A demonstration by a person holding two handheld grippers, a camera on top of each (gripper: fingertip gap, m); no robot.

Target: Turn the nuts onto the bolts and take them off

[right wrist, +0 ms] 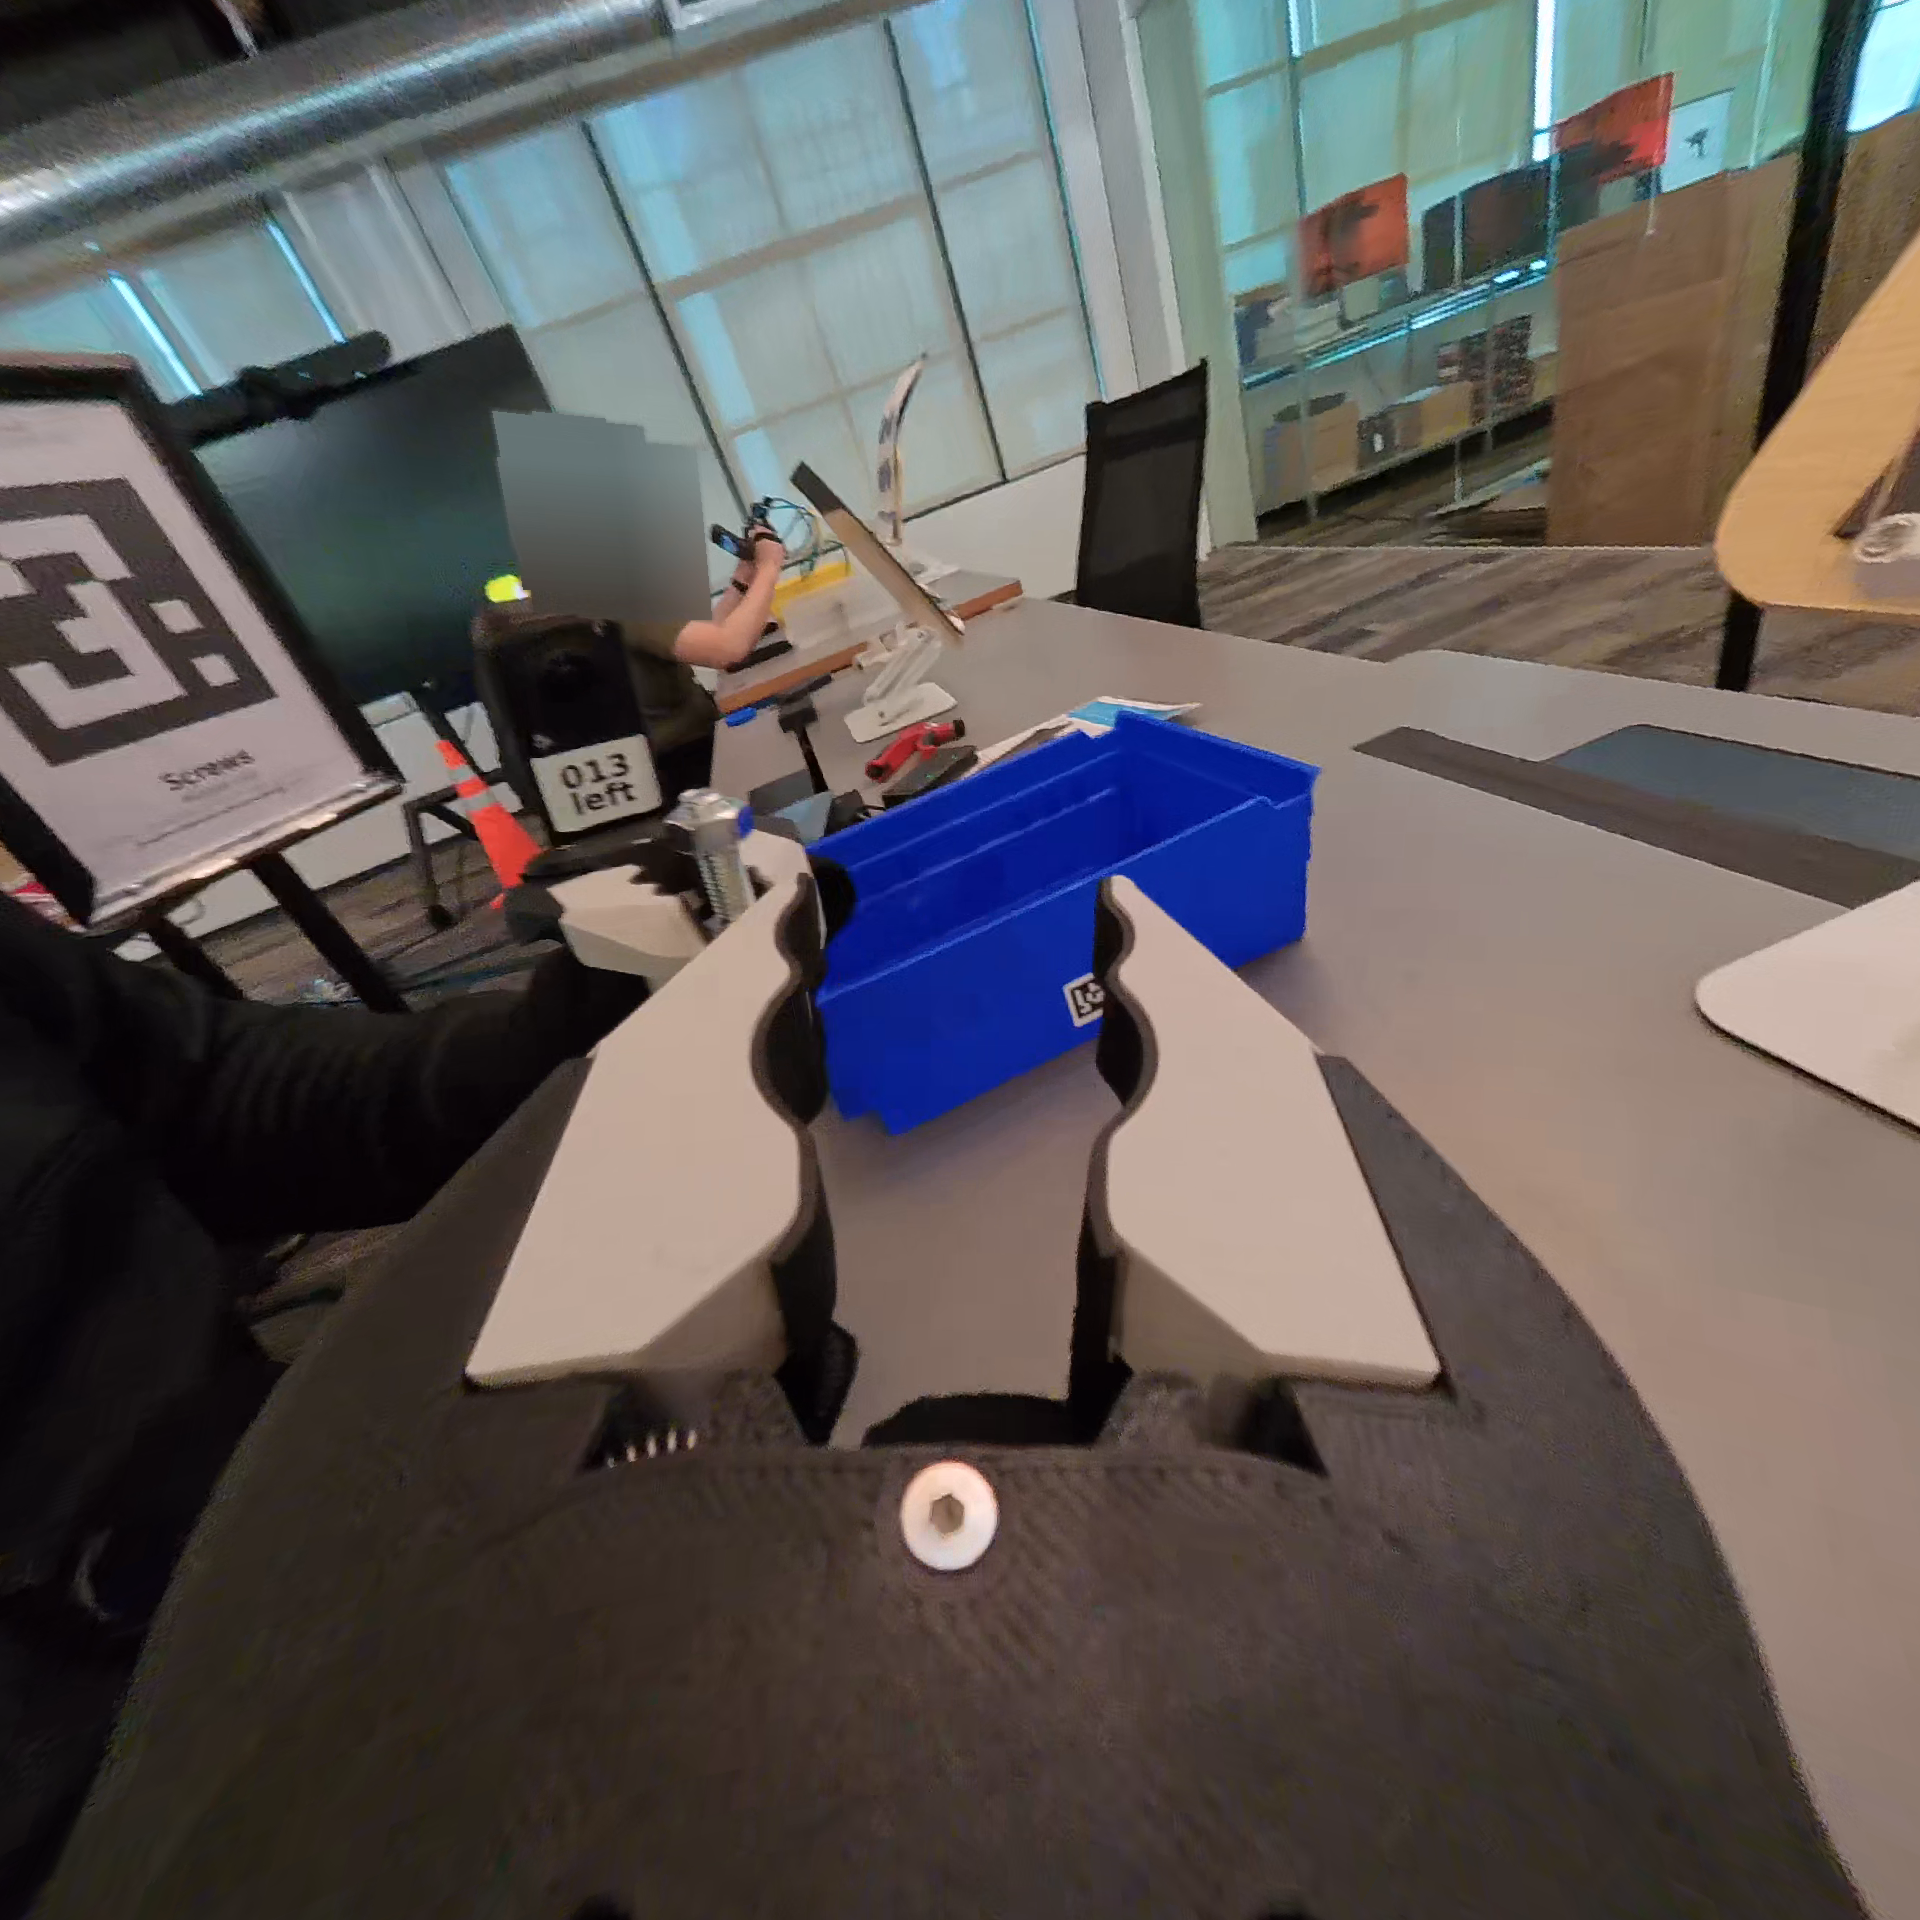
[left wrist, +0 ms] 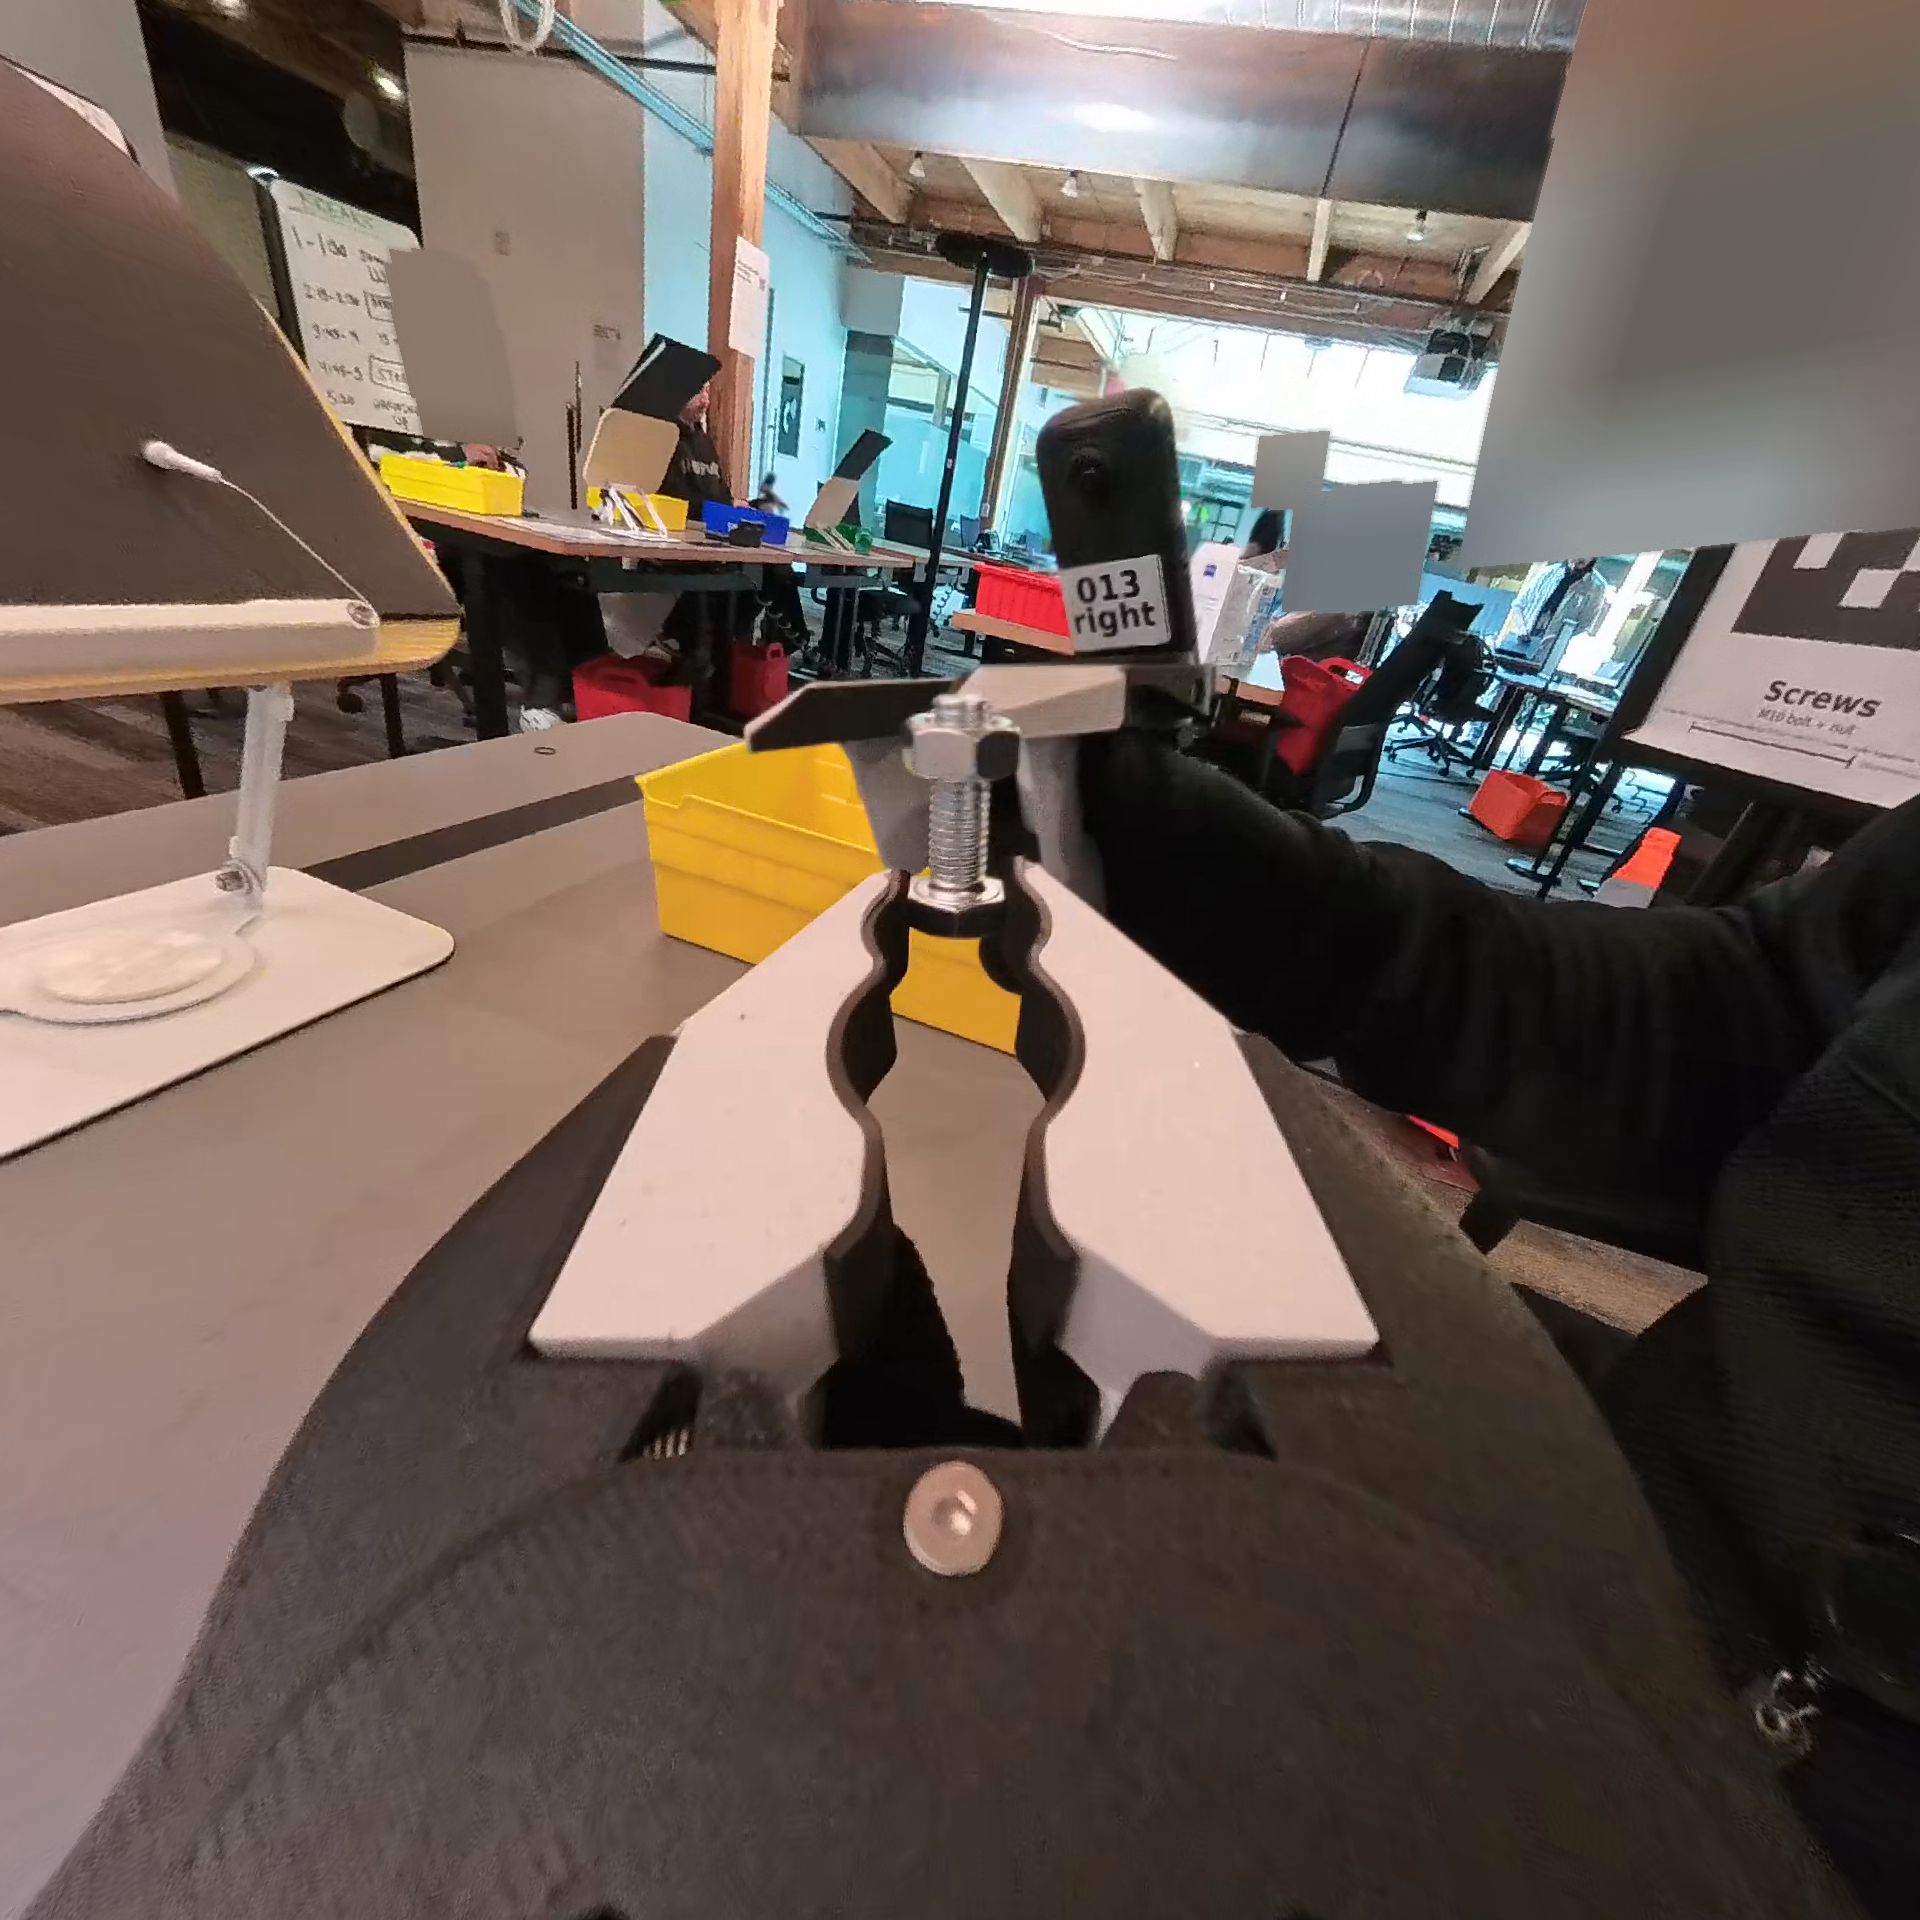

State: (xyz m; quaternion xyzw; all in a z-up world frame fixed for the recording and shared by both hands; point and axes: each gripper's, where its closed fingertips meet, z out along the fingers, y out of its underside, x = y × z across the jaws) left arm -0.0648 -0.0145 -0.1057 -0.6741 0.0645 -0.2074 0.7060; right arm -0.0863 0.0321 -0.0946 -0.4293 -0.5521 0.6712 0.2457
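While clamped head-down in the left gripper [left wrist: 953, 914], bolt [left wrist: 958, 821] upright above the tabletop [left wrist: 499, 1091], nut [left wrist: 962, 740] near its top (beside the right gripper [right wrist: 951, 925]), fingers [right wrist: 1195, 1101] spread wide, holding nothing, blue bin [right wrist: 1174, 883] beyond.

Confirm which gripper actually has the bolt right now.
The left gripper: its fingers are clamped on the lower end of the bolt, which it holds upright. The right gripper is open, with nothing between its fingers.
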